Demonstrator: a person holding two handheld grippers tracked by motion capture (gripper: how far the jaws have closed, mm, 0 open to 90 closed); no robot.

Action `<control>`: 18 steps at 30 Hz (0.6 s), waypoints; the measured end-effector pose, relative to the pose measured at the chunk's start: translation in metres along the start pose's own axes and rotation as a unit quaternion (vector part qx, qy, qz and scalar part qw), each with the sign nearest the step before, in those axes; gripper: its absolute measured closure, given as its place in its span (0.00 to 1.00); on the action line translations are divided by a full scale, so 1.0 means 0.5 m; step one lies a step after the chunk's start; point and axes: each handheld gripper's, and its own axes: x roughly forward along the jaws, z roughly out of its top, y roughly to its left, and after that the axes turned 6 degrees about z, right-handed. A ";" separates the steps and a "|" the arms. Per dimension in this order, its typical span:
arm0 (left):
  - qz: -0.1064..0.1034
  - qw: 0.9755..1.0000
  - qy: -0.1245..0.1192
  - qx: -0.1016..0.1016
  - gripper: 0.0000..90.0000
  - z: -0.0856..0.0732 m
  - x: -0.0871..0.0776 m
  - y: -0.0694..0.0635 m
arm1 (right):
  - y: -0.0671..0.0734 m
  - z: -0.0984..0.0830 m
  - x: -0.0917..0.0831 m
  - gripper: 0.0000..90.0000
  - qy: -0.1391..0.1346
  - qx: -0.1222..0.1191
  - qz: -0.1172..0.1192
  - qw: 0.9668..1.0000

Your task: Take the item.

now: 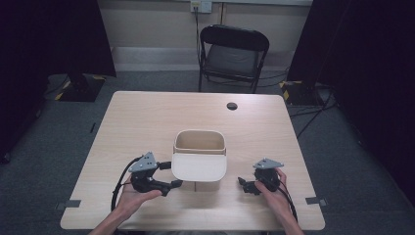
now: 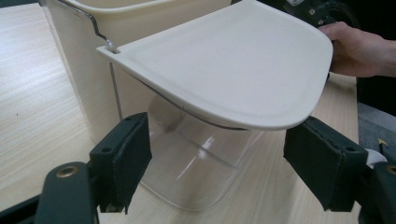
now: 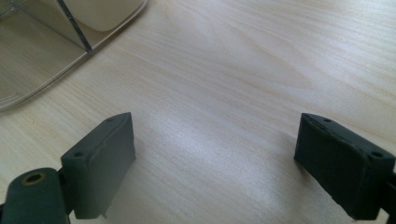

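A cream bin (image 1: 199,147) stands upright near the middle of the pale wooden bench (image 1: 147,117), its open mouth facing up. Its flat lid (image 2: 233,70) juts out level from the near rim toward the person, above a clear plastic front section (image 2: 196,172). The left gripper (image 1: 171,175) sits just beside the bin's left near corner, fingers (image 2: 122,158) spread wide and empty, aimed at the clear section under the lid. The right gripper (image 1: 243,183) rests near the bin's right side, fingers (image 3: 100,163) wide apart over bare bench, holding nothing.
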 end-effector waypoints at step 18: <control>0.001 1.000 -0.003 0.000 0.24 0.007 -0.003 0.000 | 0.000 0.000 0.000 0.13 0.000 0.000 0.000 1.000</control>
